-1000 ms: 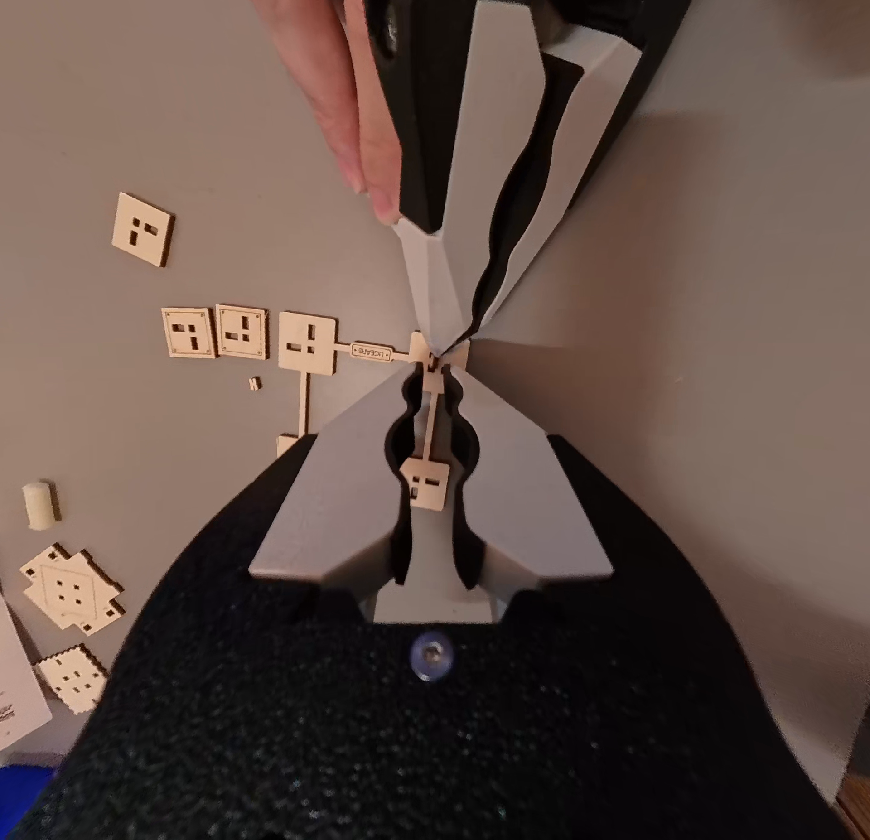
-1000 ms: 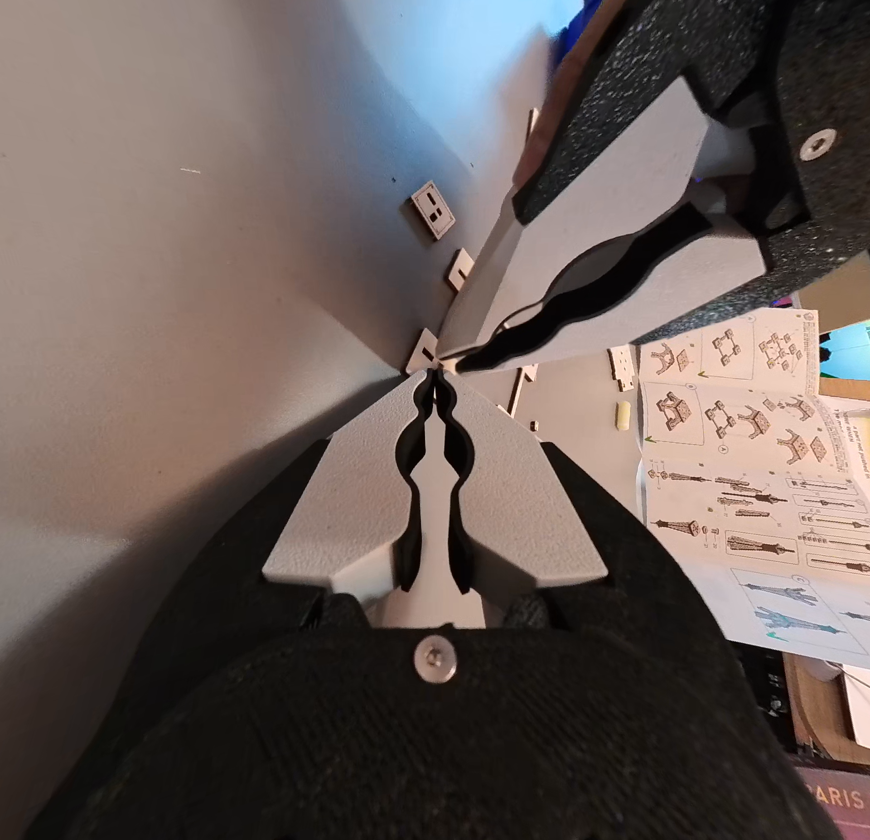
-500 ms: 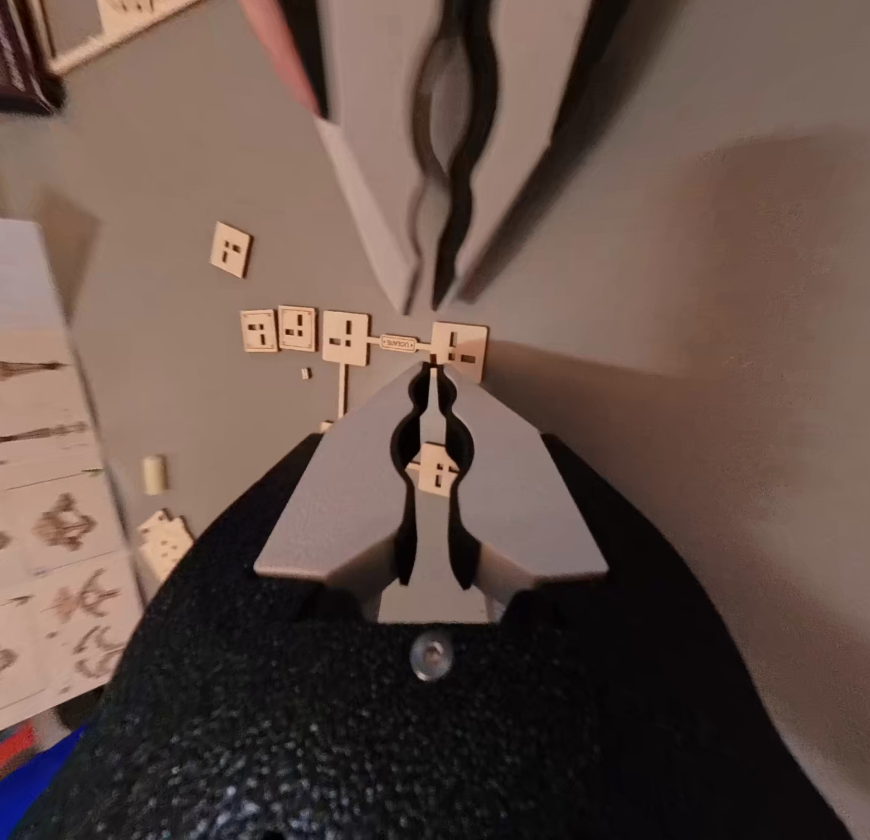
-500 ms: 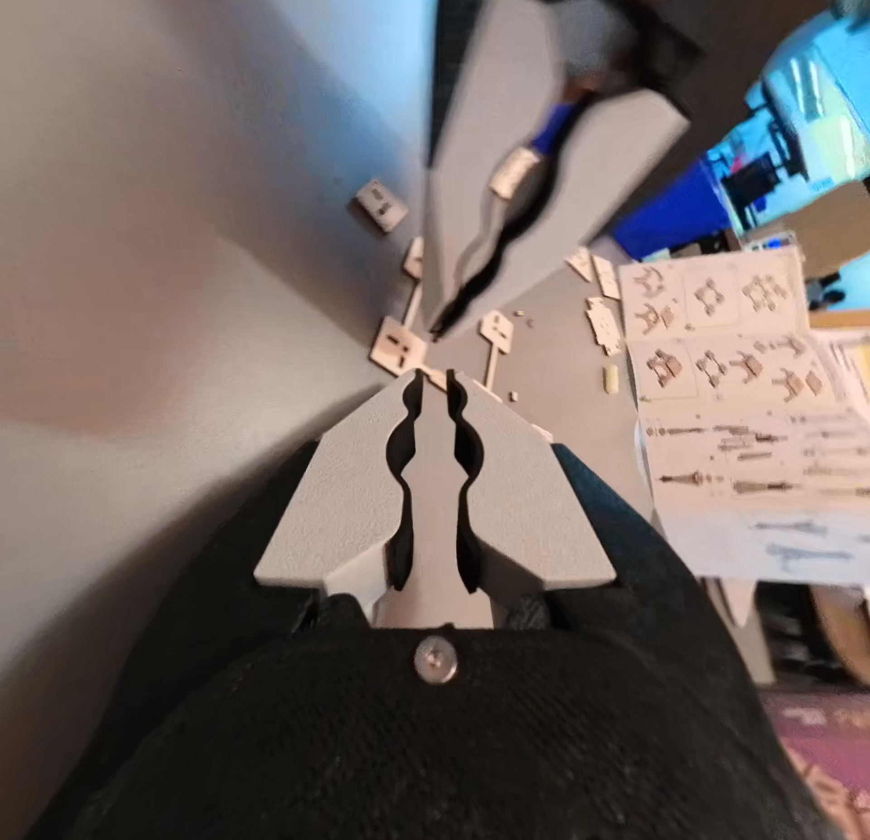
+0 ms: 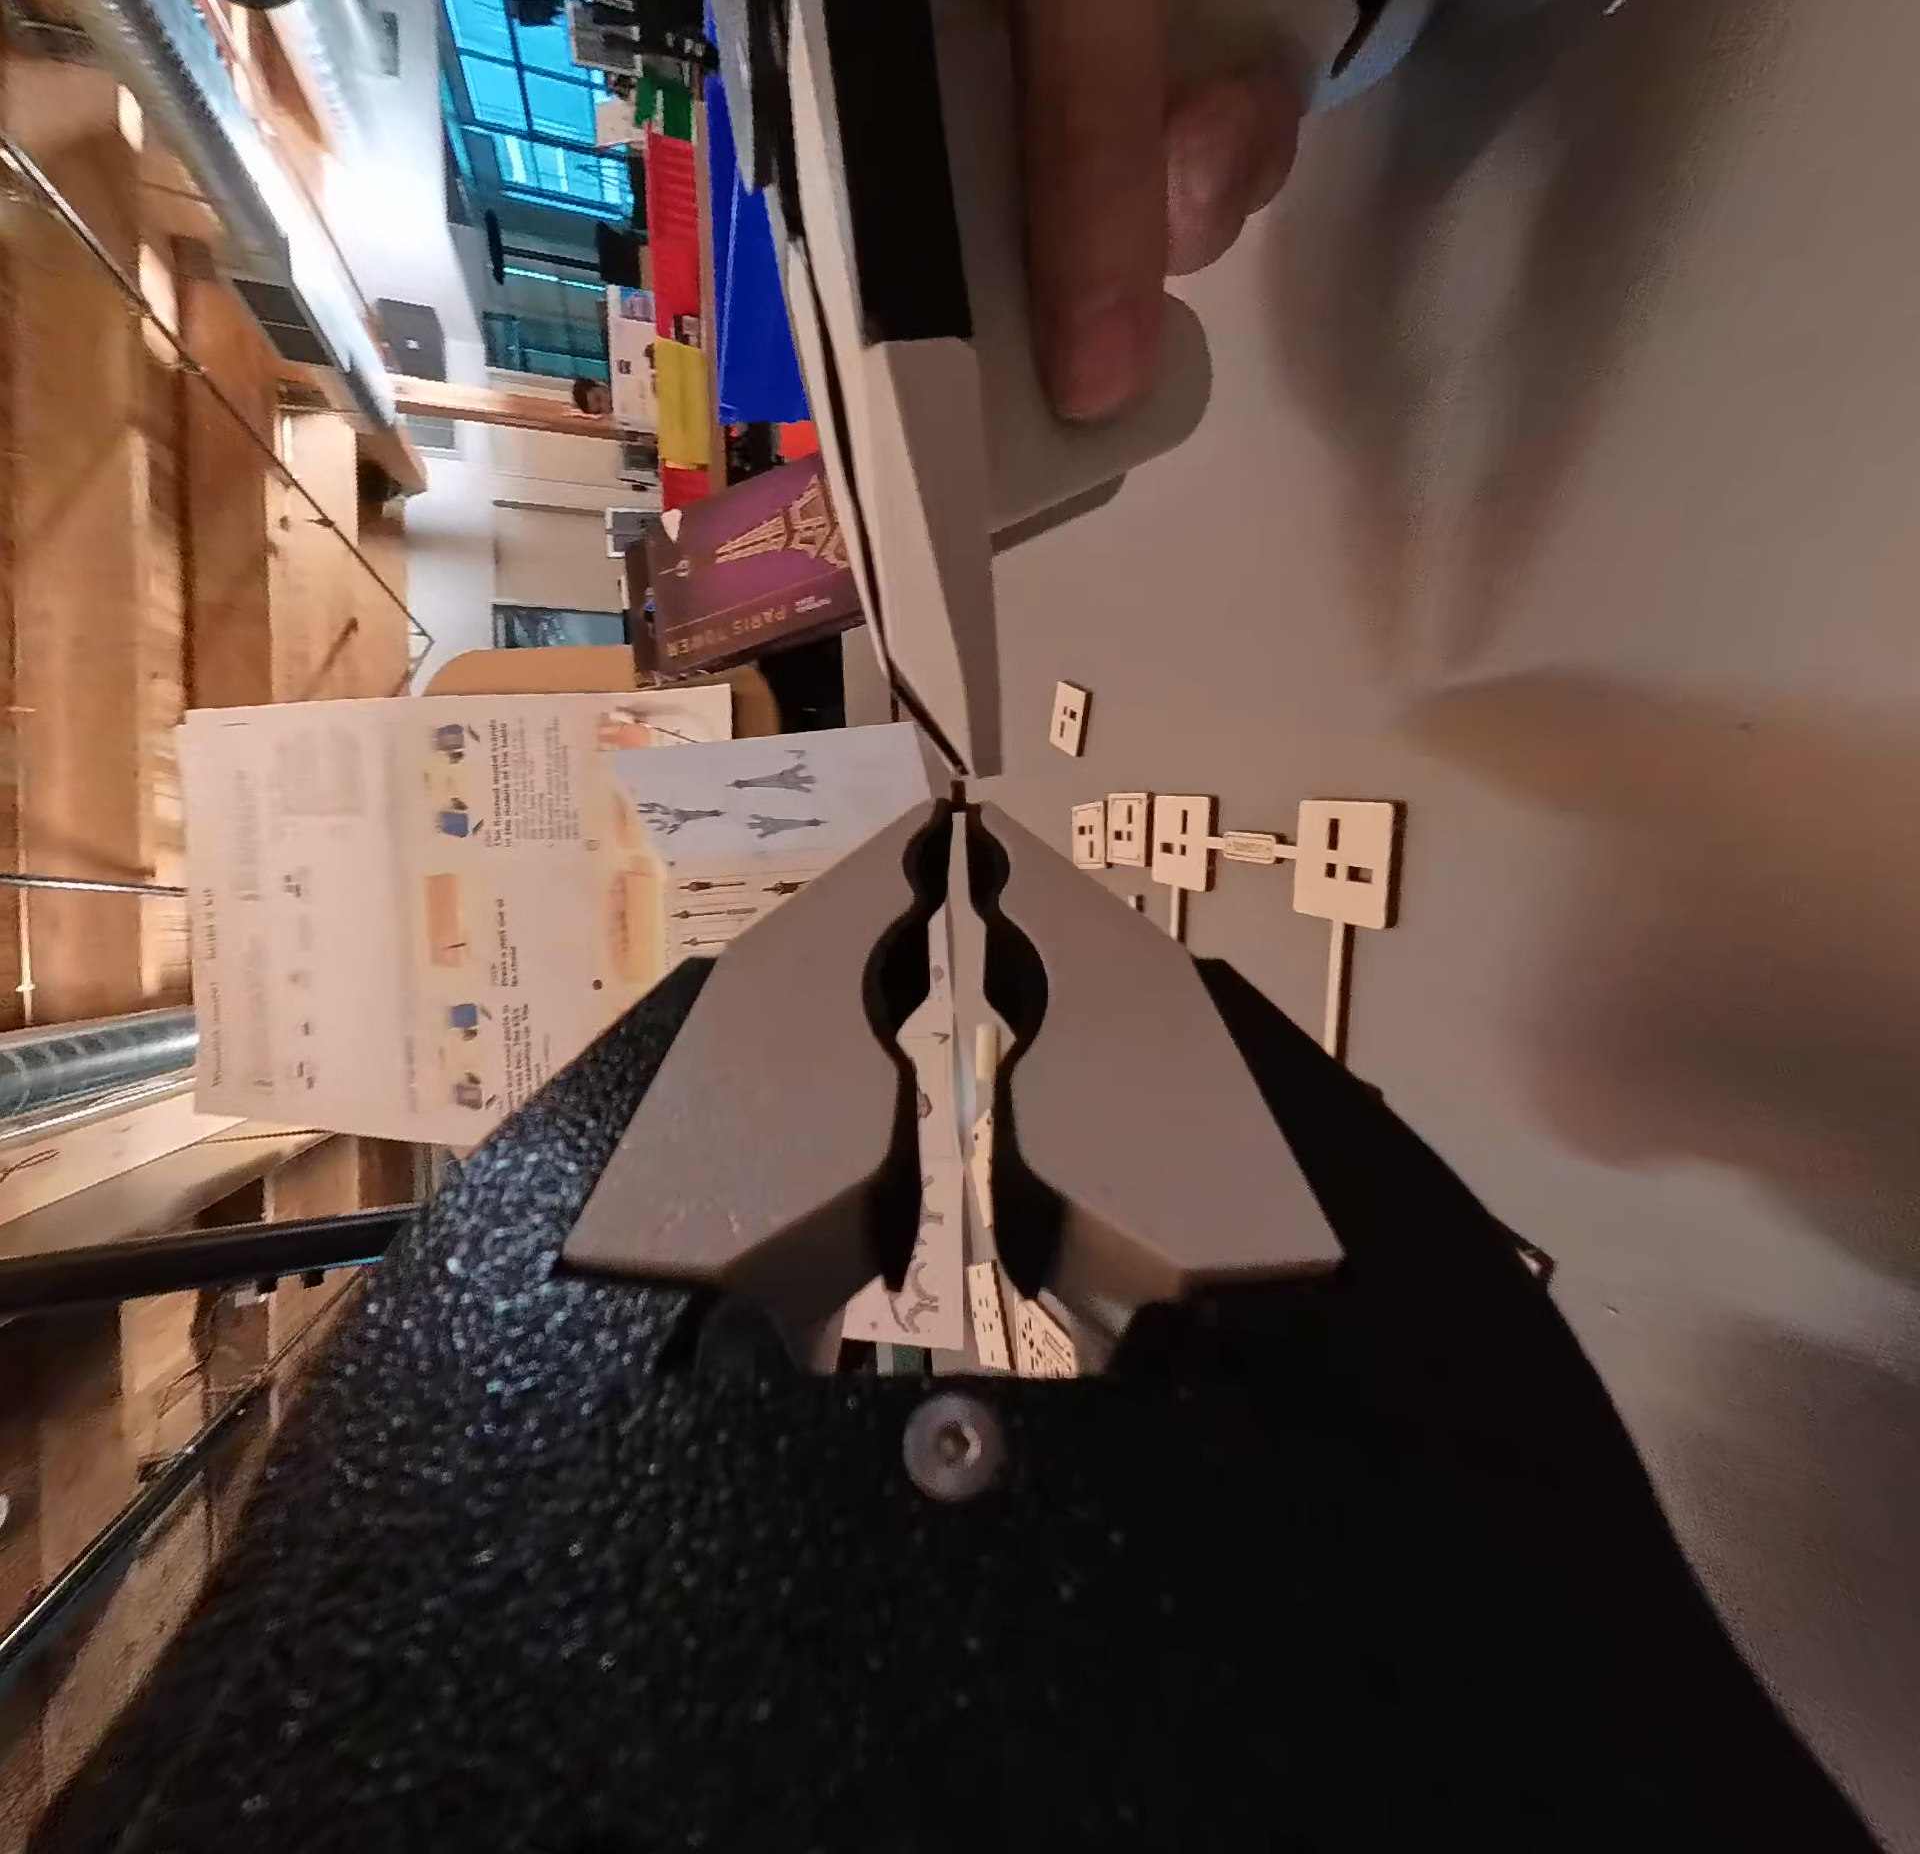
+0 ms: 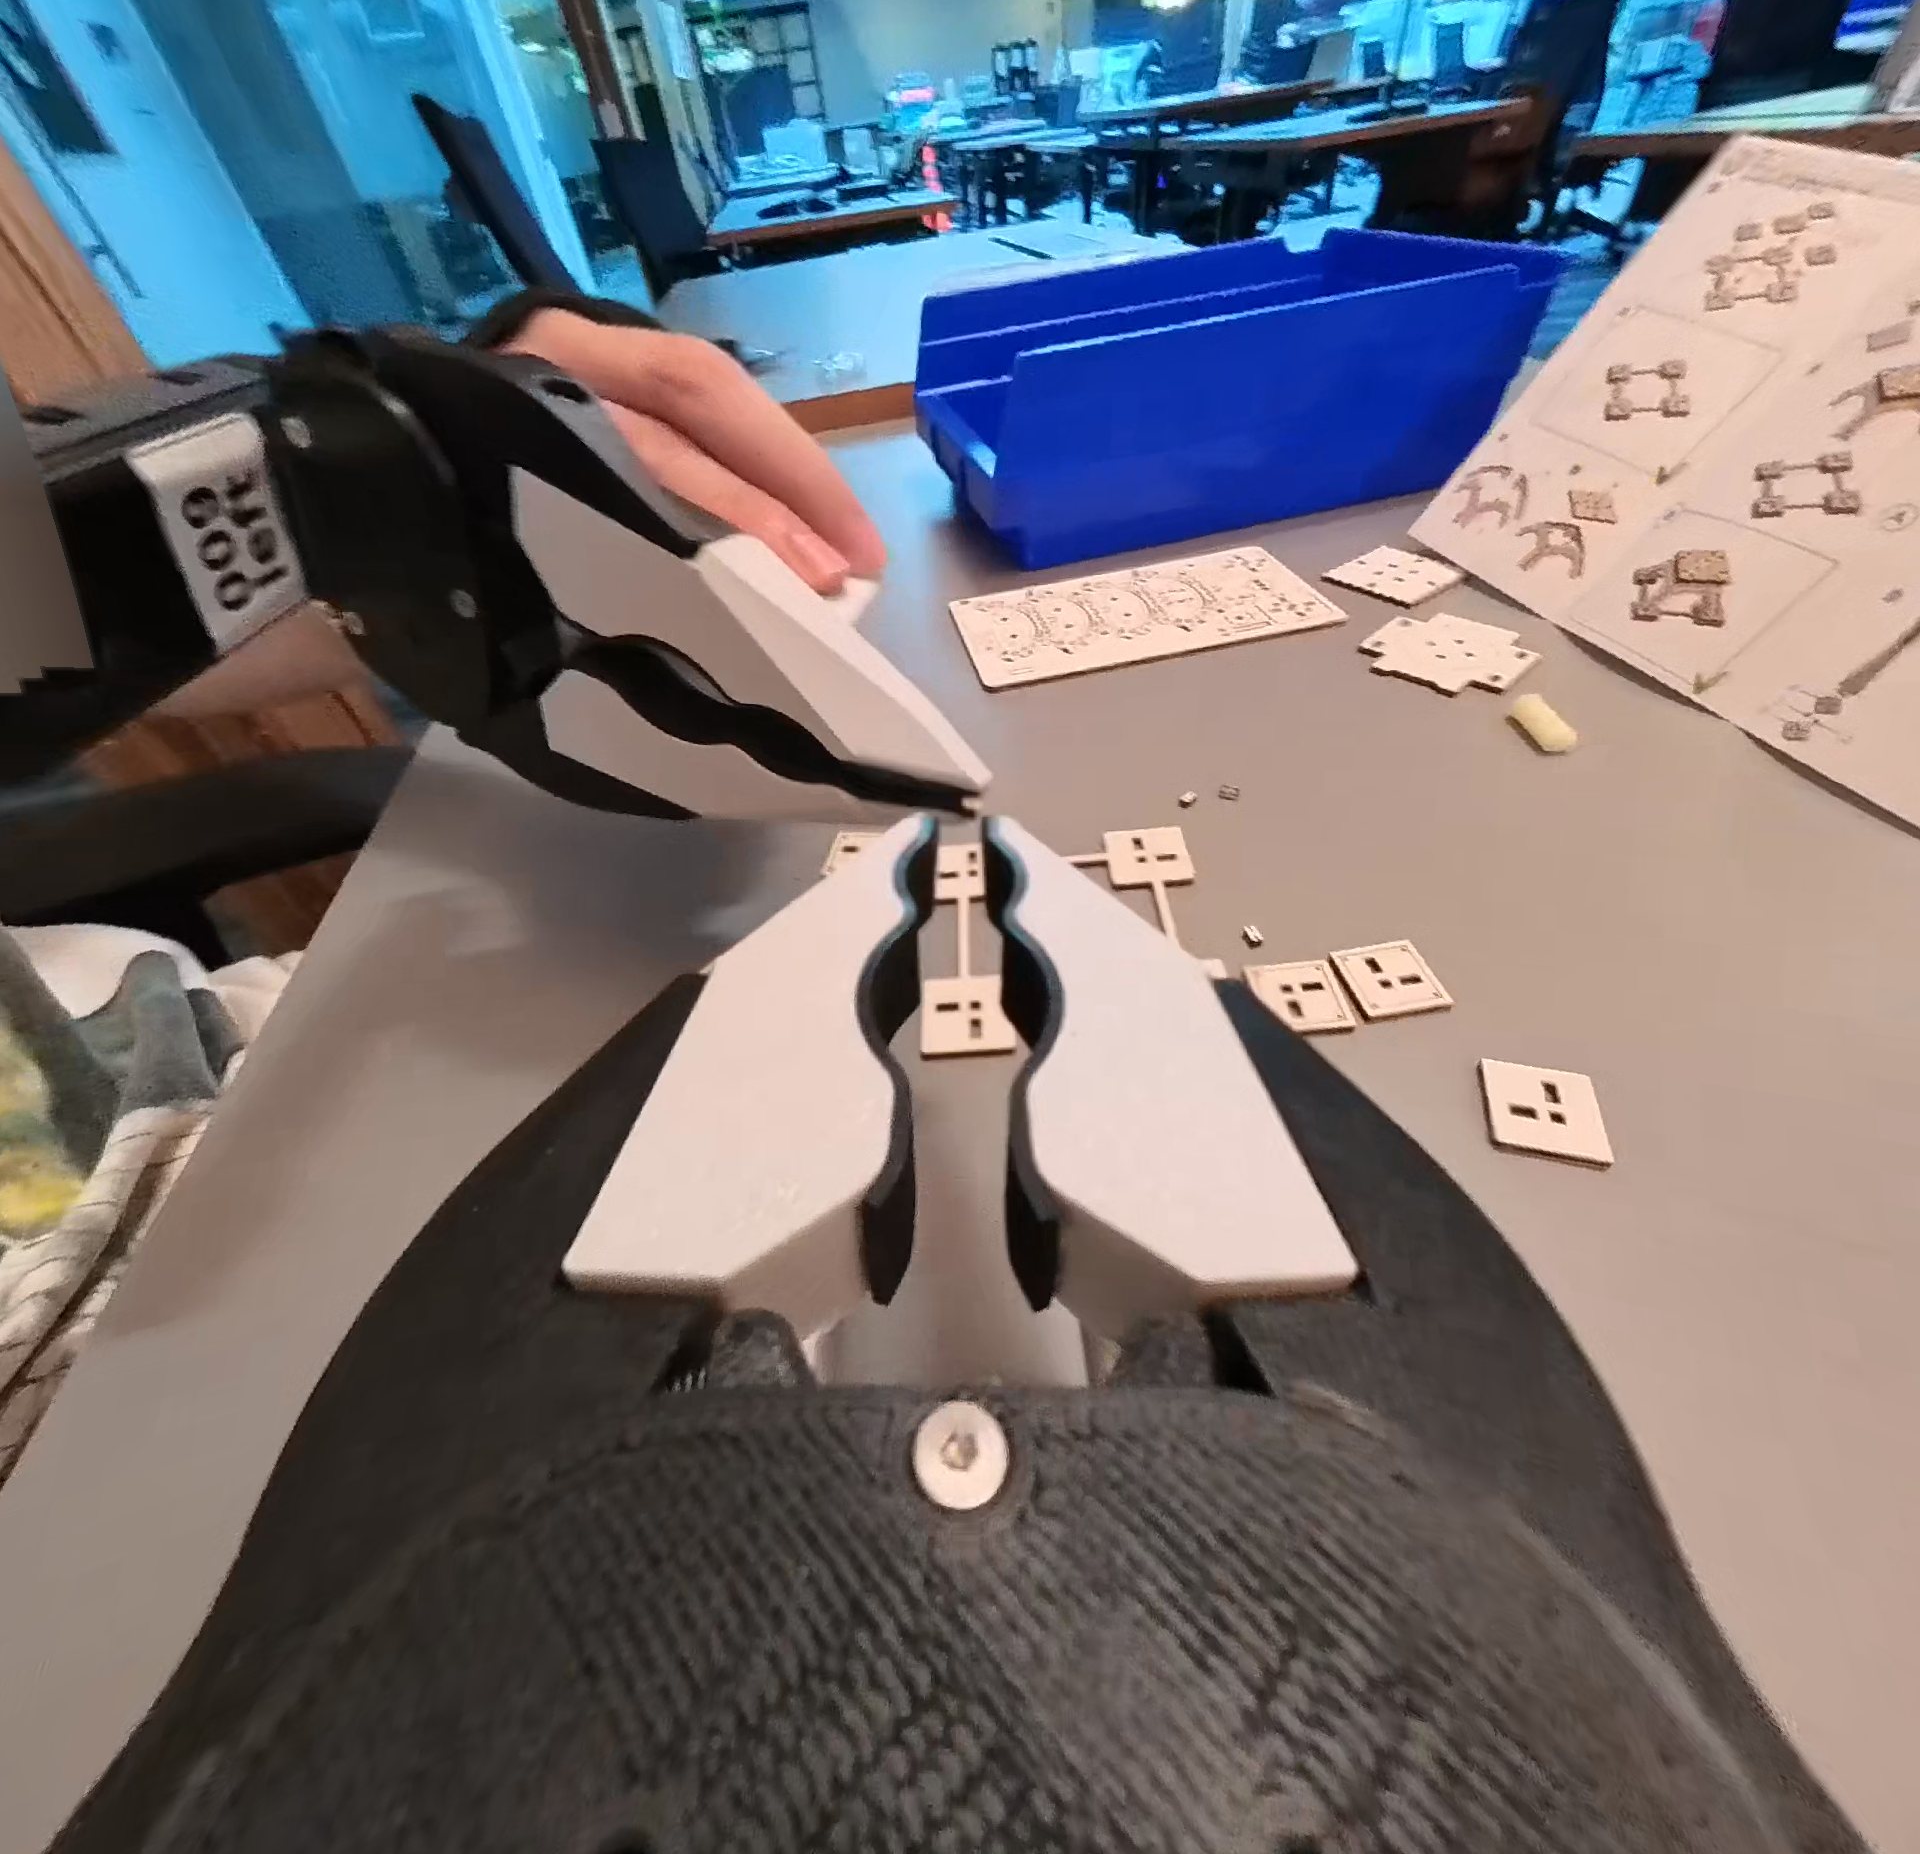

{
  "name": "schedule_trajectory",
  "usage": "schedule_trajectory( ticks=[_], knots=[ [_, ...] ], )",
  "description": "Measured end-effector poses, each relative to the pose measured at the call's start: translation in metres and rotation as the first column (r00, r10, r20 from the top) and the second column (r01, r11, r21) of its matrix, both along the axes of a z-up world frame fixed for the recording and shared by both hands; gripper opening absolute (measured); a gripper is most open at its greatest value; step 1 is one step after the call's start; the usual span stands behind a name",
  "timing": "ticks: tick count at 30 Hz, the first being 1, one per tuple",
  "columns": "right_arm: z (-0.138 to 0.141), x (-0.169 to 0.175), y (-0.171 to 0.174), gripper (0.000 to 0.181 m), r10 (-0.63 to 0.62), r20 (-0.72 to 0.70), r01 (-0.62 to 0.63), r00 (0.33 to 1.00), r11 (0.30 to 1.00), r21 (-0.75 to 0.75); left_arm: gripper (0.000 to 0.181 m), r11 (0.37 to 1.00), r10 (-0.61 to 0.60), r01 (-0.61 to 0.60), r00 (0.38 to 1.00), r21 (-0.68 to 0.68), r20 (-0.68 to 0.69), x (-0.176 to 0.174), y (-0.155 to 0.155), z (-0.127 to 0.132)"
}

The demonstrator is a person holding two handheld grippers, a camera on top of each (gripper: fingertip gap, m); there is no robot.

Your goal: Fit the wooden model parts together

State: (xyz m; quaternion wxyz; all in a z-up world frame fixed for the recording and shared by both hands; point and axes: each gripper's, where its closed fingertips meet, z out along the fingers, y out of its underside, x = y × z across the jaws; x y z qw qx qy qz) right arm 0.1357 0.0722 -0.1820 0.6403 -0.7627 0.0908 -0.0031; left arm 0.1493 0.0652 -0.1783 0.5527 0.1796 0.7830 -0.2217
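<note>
Pale wooden square plates joined by thin sprue strips (image 6: 1148,857) lie on the grey table (image 6: 1621,1389), some right under my right gripper (image 6: 956,823); they also show in the left wrist view (image 5: 1345,864). My right gripper hangs above them with its jaws a narrow gap apart and nothing between them. My left gripper (image 6: 974,798) comes in from the left, held by a hand, and is shut on a tiny wooden piece at its very tips (image 5: 956,790). The two grippers' tips almost touch; the right one shows edge-on in the left wrist view (image 5: 971,763).
Loose slotted squares (image 6: 1545,1113) and tiny wooden bits (image 6: 1229,791) lie to the right. Farther back are a laser-cut sheet (image 6: 1143,615), cross-shaped plates (image 6: 1449,651), a blue bin (image 6: 1226,391) and an instruction sheet (image 6: 1714,474). The table edge is at the left. Only a small space, under 4 cm, lies between the two pairs of fingers.
Both grippers have lifted from the sprue on the table and swung to a flatter angle. The right gripper's jaws have parted slightly. The left one stays shut.
</note>
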Motion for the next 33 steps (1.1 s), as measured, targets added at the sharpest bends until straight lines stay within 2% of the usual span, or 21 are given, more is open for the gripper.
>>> schedule_trajectory(
  ticks=[4, 10, 13, 17, 19, 20, 21, 24, 27, 29, 30, 33],
  knots=[
    [-0.002, 0.006, -0.001, 0.016, -0.038, 0.029, 0.039, 0.999, 0.999, -0.018, 0.000, 1.000, 0.016, -0.015, 0.999, -0.022, 0.028, 0.001, 0.000, 0.003],
    [0.005, 0.002, 0.002, 0.002, -0.028, 0.022, 0.027, 0.999, 0.999, 0.038, 0.000, 1.000, 0.014, -0.014, 0.998, -0.006, 0.056, 0.000, -0.003, 0.003],
    [0.006, 0.002, 0.001, 0.002, -0.024, 0.026, 0.023, 0.999, 0.999, 0.045, 0.000, 1.000, 0.011, -0.010, 0.999, -0.013, 0.051, 0.000, -0.004, 0.004],
    [0.009, 0.001, 0.000, 0.001, 0.001, 0.072, -0.006, 0.997, 0.997, 0.071, 0.002, 0.997, 0.011, -0.013, 1.000, -0.076, -0.023, 0.001, -0.001, 0.007],
    [0.014, 0.000, -0.003, 0.001, 0.012, 0.091, -0.022, 0.996, 0.994, 0.105, 0.013, 0.984, 0.015, -0.043, 0.987, -0.175, -0.159, 0.003, 0.004, 0.009],
    [0.015, -0.002, -0.005, 0.002, 0.028, 0.086, -0.039, 0.996, 0.992, 0.118, 0.019, 0.970, -0.005, -0.054, 0.971, -0.238, -0.240, 0.002, 0.005, 0.011],
    [0.018, -0.005, -0.006, 0.002, 0.055, 0.086, -0.067, 0.995, 0.988, 0.137, 0.017, 0.954, -0.048, -0.056, 0.942, -0.295, -0.331, -0.001, 0.004, 0.011],
    [0.027, -0.012, -0.008, 0.001, 0.089, 0.150, -0.118, 0.985, 0.973, 0.199, 0.012, 0.878, -0.221, -0.074, 0.814, -0.473, -0.537, -0.014, -0.002, 0.021],
    [0.033, -0.019, -0.009, 0.001, 0.094, 0.253, -0.152, 0.963, 0.963, 0.221, 0.000, 0.797, -0.374, -0.100, 0.692, -0.595, -0.617, -0.023, -0.006, 0.034],
    [0.036, -0.021, -0.009, 0.001, 0.079, 0.303, -0.152, 0.950, 0.962, 0.228, 0.000, 0.771, -0.447, -0.105, 0.612, -0.628, -0.652, -0.032, -0.009, 0.038],
    [0.037, -0.022, -0.009, 0.002, 0.070, 0.318, -0.150, 0.945, 0.961, 0.232, 0.003, 0.769, -0.460, -0.102, 0.596, -0.631, -0.658, -0.034, -0.010, 0.038],
    [0.042, -0.025, -0.010, 0.002, 0.076, 0.325, -0.166, 0.943, 0.952, 0.257, 0.004, 0.789, -0.446, -0.081, 0.606, -0.609, -0.659, -0.035, -0.010, 0.033]
  ],
)
